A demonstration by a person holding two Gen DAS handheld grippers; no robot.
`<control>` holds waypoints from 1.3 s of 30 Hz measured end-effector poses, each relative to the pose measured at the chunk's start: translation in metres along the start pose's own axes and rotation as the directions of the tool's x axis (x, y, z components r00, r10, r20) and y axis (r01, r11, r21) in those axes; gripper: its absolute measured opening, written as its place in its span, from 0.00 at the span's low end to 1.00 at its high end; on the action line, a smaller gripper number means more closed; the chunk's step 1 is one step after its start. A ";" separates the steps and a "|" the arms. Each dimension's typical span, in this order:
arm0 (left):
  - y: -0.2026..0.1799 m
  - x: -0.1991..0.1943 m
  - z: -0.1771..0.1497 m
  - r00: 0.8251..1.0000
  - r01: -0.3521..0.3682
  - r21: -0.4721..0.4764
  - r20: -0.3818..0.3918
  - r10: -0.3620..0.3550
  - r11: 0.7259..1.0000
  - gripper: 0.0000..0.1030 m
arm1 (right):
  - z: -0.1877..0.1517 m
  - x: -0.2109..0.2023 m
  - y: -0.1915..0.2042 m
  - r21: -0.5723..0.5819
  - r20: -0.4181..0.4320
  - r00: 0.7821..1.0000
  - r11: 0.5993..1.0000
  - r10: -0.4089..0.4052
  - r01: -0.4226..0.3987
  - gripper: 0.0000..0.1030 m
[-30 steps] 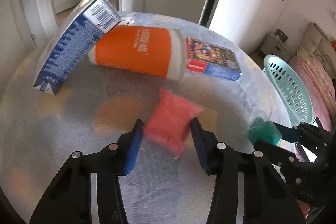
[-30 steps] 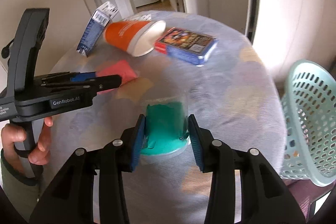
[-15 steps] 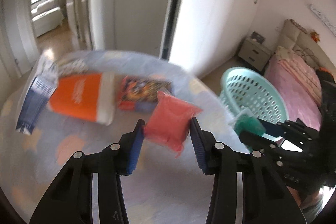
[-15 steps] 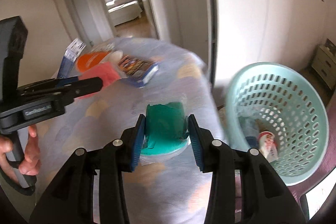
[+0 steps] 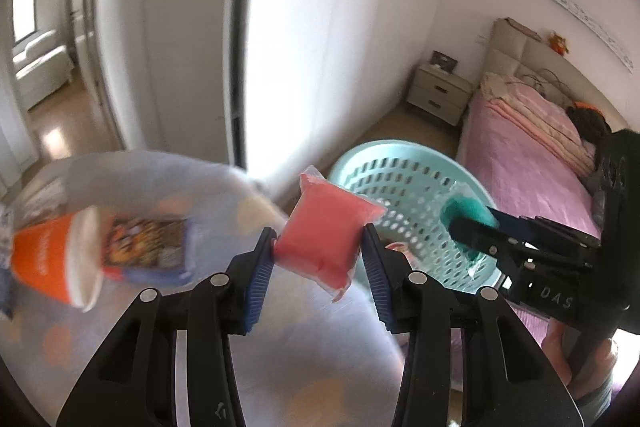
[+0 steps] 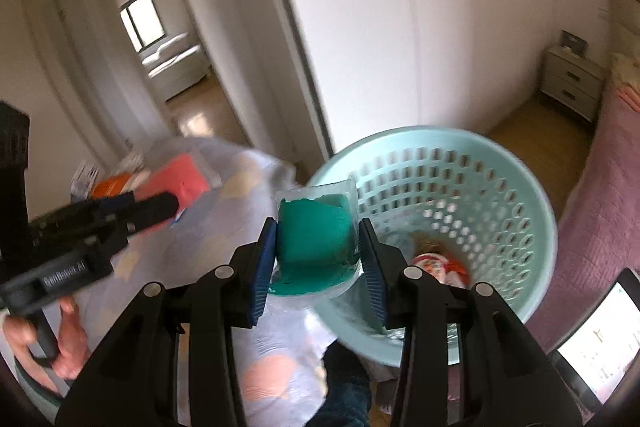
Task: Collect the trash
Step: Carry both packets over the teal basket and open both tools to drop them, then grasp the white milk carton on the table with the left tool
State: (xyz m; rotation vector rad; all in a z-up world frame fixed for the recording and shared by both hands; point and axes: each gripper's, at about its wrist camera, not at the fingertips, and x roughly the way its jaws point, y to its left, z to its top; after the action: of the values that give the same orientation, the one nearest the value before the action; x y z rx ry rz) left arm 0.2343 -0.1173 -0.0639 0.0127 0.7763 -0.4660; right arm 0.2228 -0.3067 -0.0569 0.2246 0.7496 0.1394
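Observation:
My left gripper (image 5: 320, 247) is shut on a red packet (image 5: 324, 233) and holds it in the air above the table edge, next to the mint-green basket (image 5: 404, 163). My right gripper (image 6: 318, 255) is shut on a green packet (image 6: 314, 237) in clear wrap, held at the near rim of the basket (image 6: 532, 195). The left gripper with the red packet (image 6: 176, 179) shows at the left of the right wrist view. The right gripper (image 5: 456, 223) shows over the basket in the left wrist view. Some trash (image 6: 436, 263) lies in the basket.
An orange cup (image 5: 56, 259) on its side and a colourful box (image 5: 148, 247) lie on the round table (image 5: 300, 367) at the left. A pink bed (image 5: 532, 163) and a nightstand (image 5: 438, 93) stand behind the basket. White wardrobe doors (image 5: 304, 27) fill the back. A screen (image 6: 592, 335) is at the lower right.
Both grippers have lifted their packets off the table and swung right to the basket. The right one has reached the basket's rim.

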 end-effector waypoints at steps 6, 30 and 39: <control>-0.035 0.035 0.017 0.997 0.066 0.020 -0.029 -0.065 0.998 0.41 | 0.014 -0.012 -0.043 0.101 0.043 0.997 0.993 -0.070 0.065 0.37; -0.052 0.094 0.027 0.989 0.125 -0.015 -0.074 -0.125 0.992 0.59 | 0.027 0.015 -0.110 0.274 0.007 0.990 0.952 -0.141 0.134 0.52; -0.033 0.042 0.017 0.994 0.113 -0.030 -0.001 -0.113 0.993 0.59 | 0.025 0.000 -0.071 0.210 0.032 0.995 0.974 -0.094 0.086 0.52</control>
State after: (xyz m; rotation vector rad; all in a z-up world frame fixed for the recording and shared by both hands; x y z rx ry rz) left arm 0.2581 -0.1668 -0.0744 -0.0585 0.7889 -0.5617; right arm 0.2436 -0.3796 -0.0572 0.3911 0.7317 -0.0307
